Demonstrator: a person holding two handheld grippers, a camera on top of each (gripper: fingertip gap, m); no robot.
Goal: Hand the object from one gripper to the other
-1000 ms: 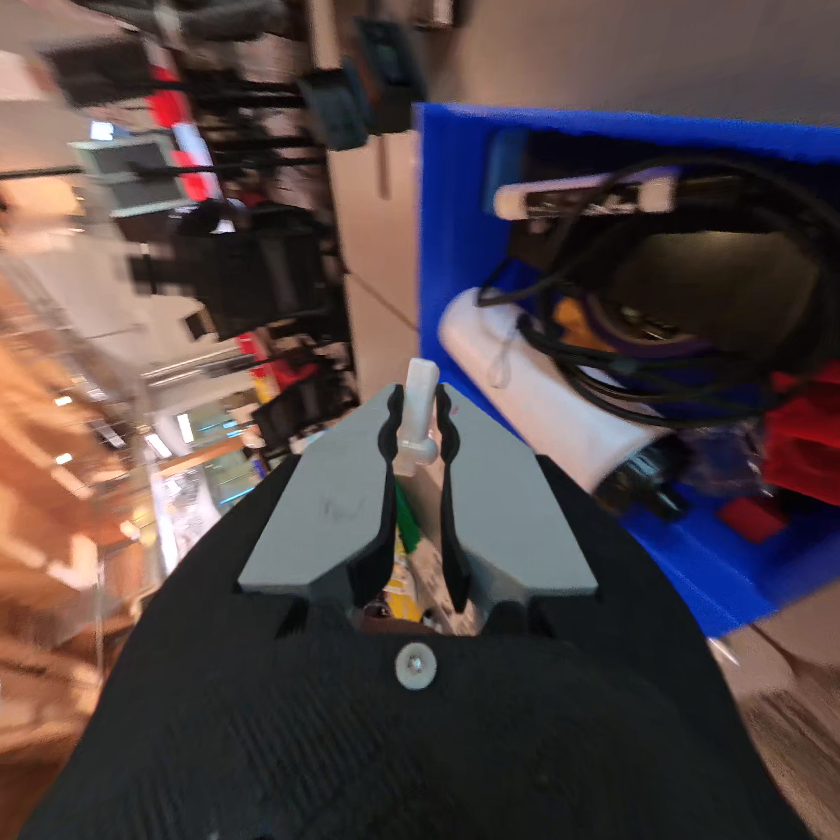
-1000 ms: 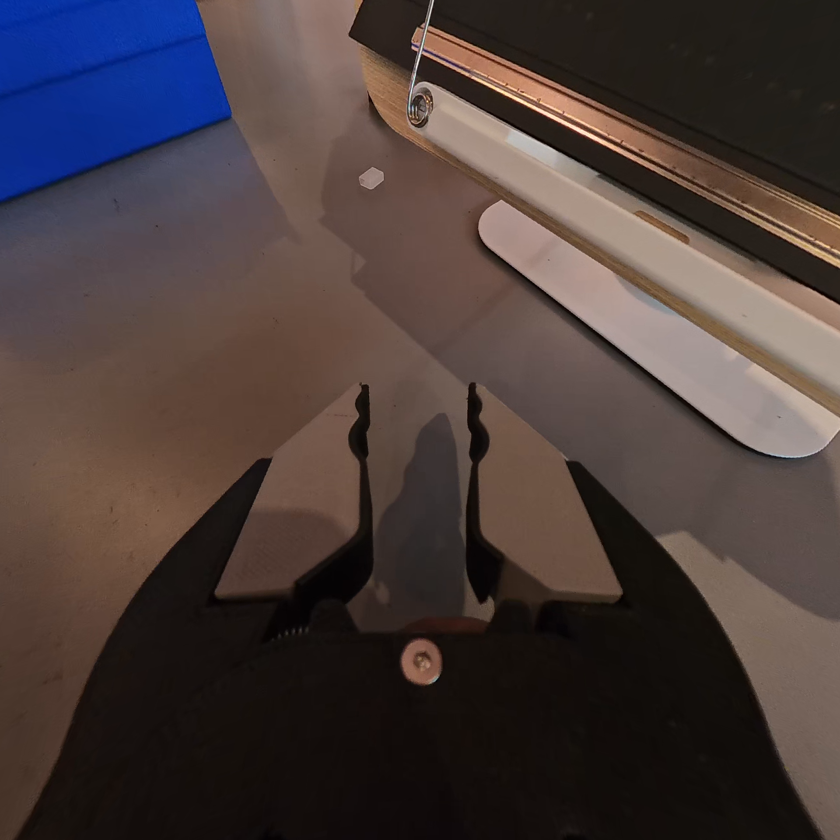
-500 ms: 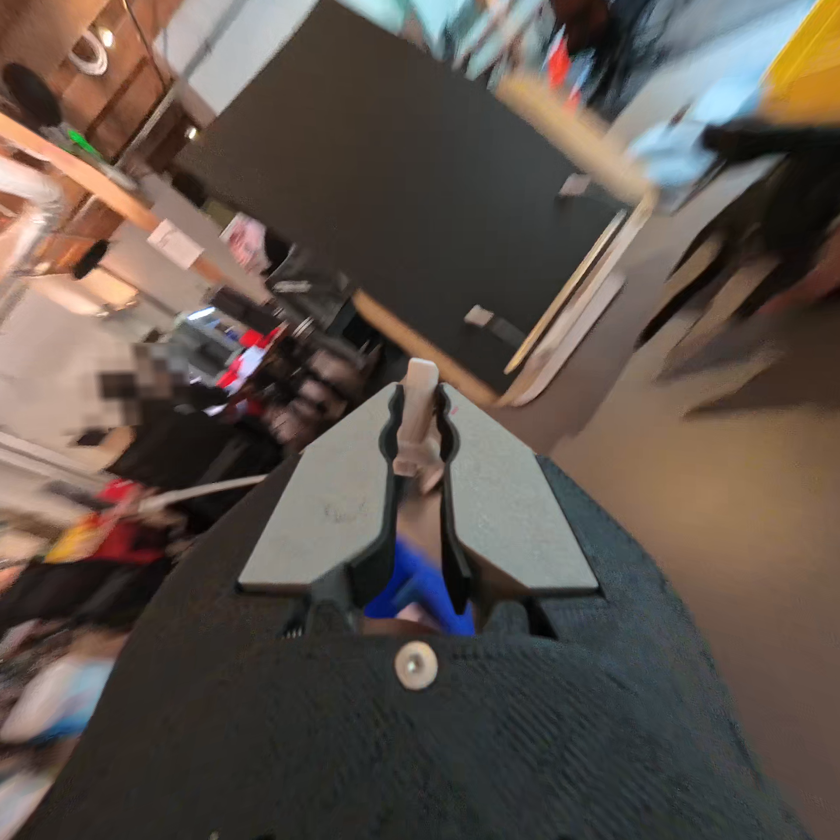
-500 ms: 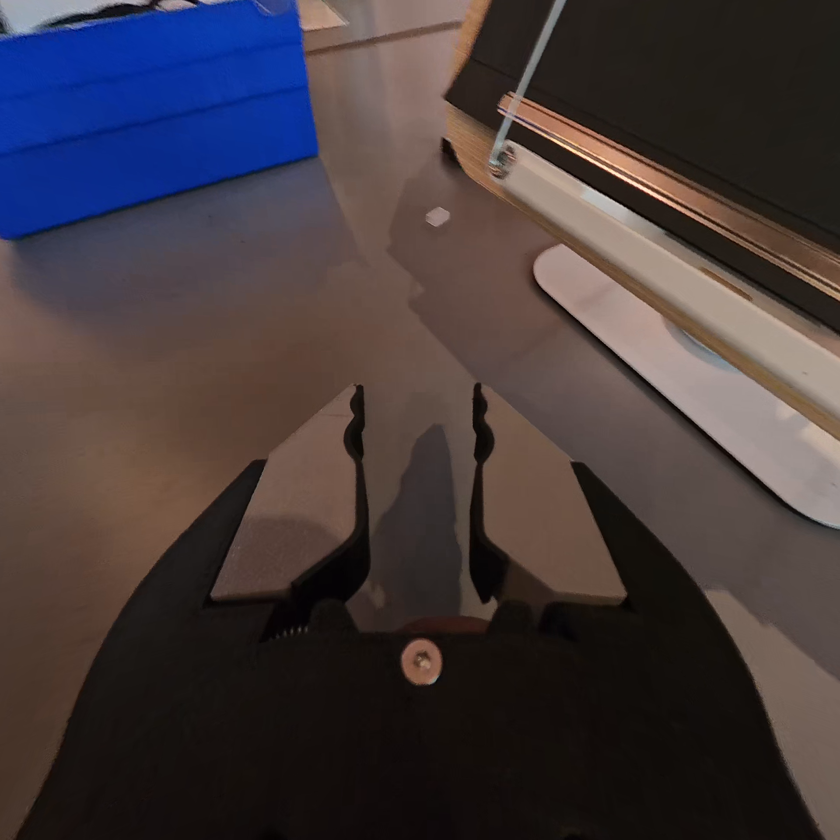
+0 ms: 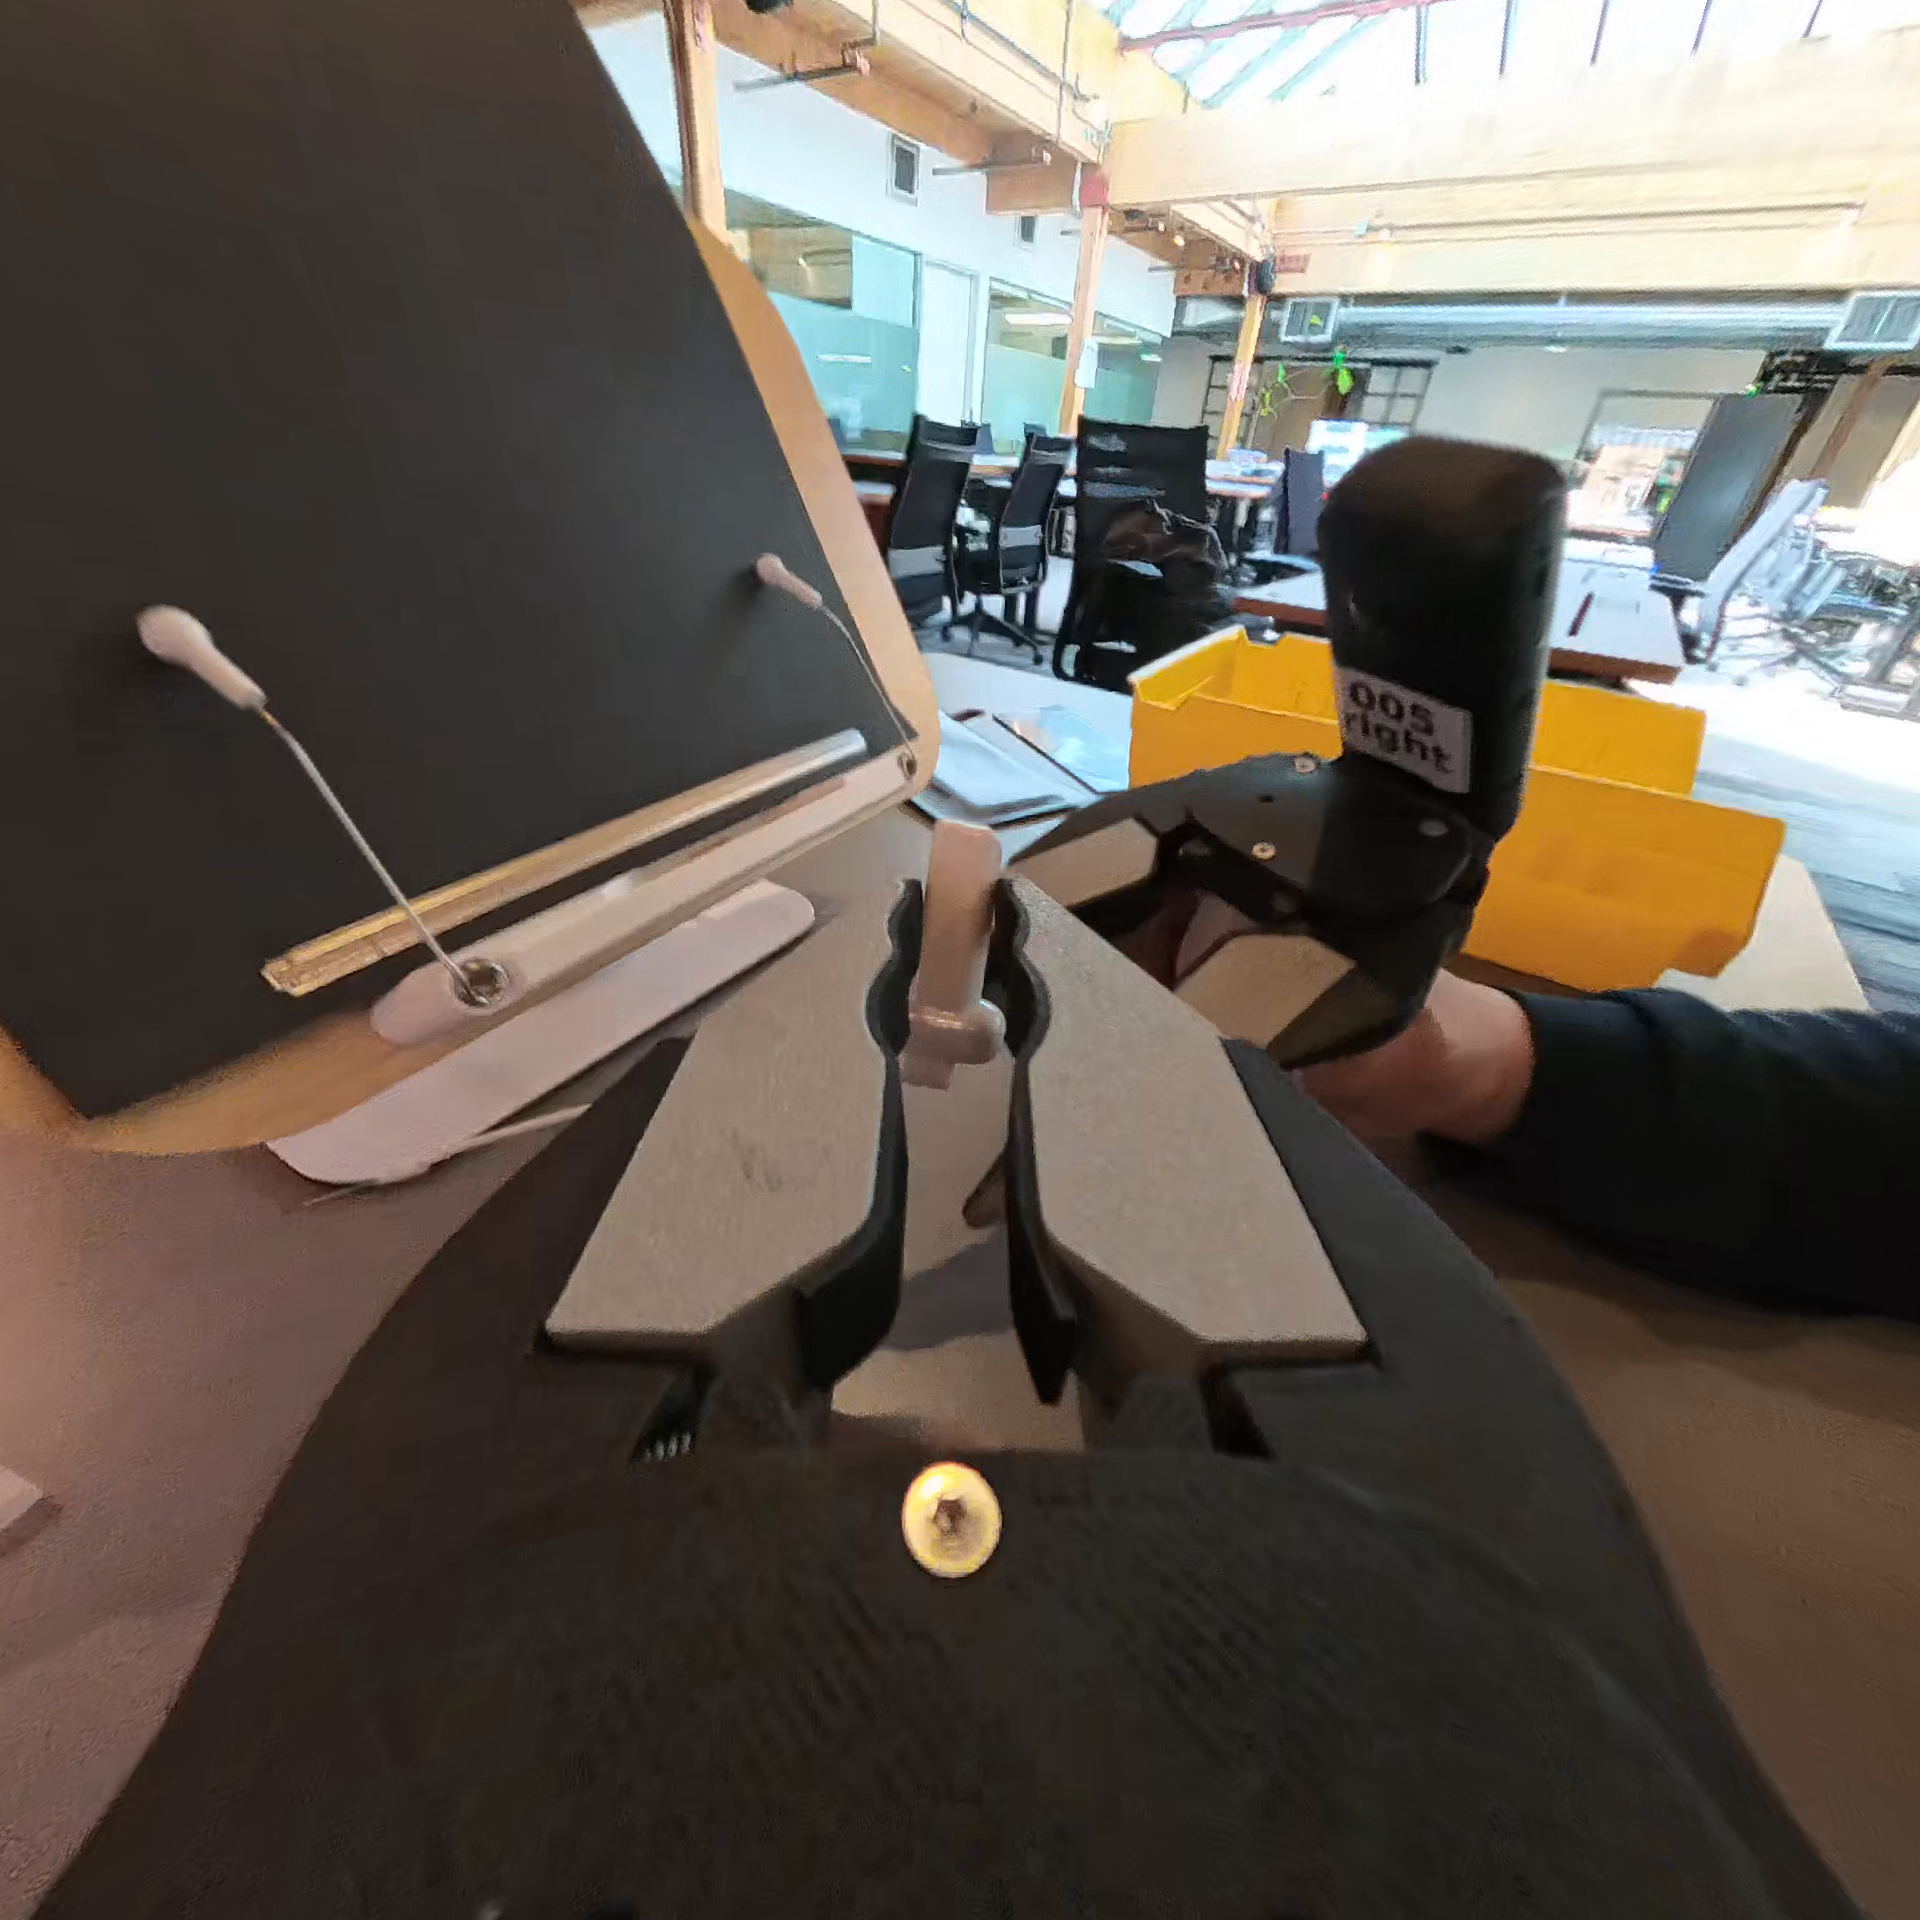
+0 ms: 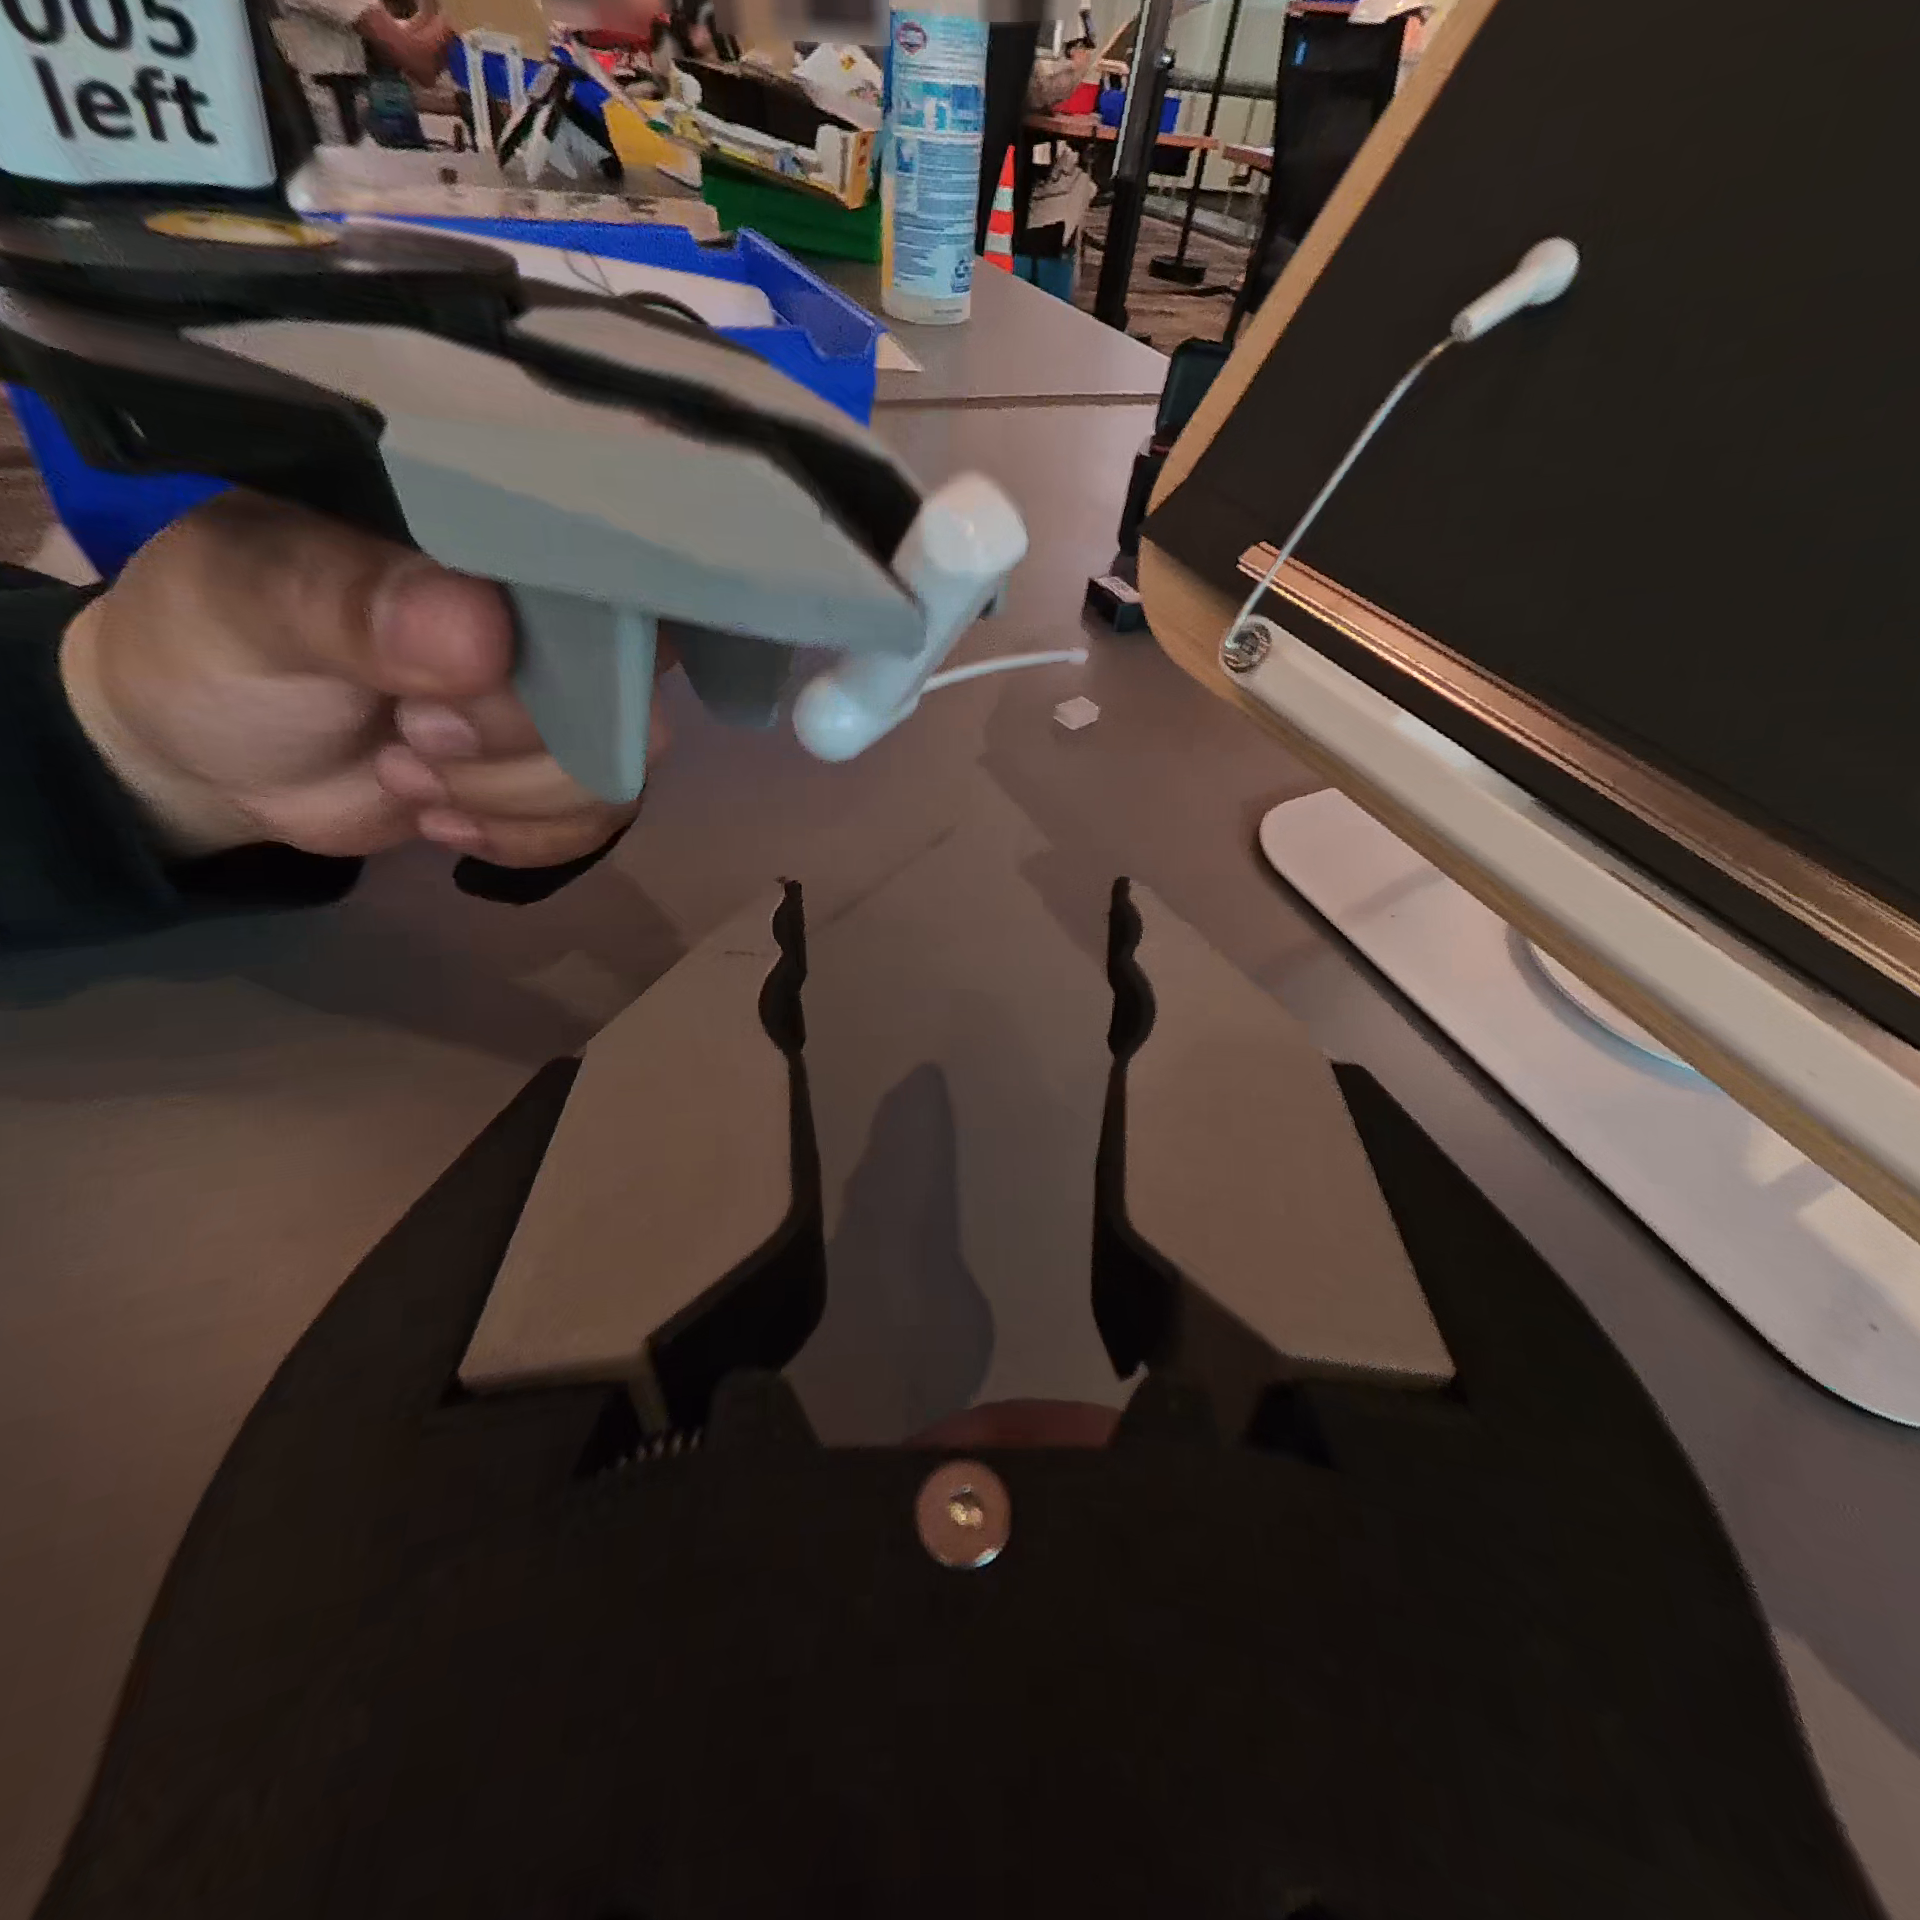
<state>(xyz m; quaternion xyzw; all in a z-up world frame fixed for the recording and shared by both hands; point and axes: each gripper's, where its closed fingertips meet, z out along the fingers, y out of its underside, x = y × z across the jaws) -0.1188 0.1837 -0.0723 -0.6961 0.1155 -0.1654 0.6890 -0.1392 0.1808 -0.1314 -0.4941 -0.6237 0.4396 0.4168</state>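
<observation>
My left gripper (image 5: 954,914) is shut on a small white plastic piece (image 5: 958,935) with a rounded end and a thin white wire. In the right wrist view that gripper (image 6: 914,561) comes in from the upper left, held by a hand, with the white piece (image 6: 914,623) sticking out of its tips above the grey table. My right gripper (image 6: 954,914) is open and empty, its jaws wide apart, below and just short of the piece. In the left wrist view the right gripper (image 5: 1205,904) sits close behind my fingertips, on the right.
A black book stand (image 6: 1558,520) with a white base (image 6: 1558,1091) and wire page holders stands at the right, and shows at the left in the left wrist view (image 5: 364,520). A blue bin (image 6: 790,301) and spray bottle (image 6: 928,156) are behind. A yellow bin (image 5: 1558,831) sits beyond the right gripper. About 6 centimetres separates my left fingertips from my right.
The left gripper has swung away from the blue bin toward the book stand and now faces the right gripper. The right gripper has tilted up and its jaws stand wider apart.
</observation>
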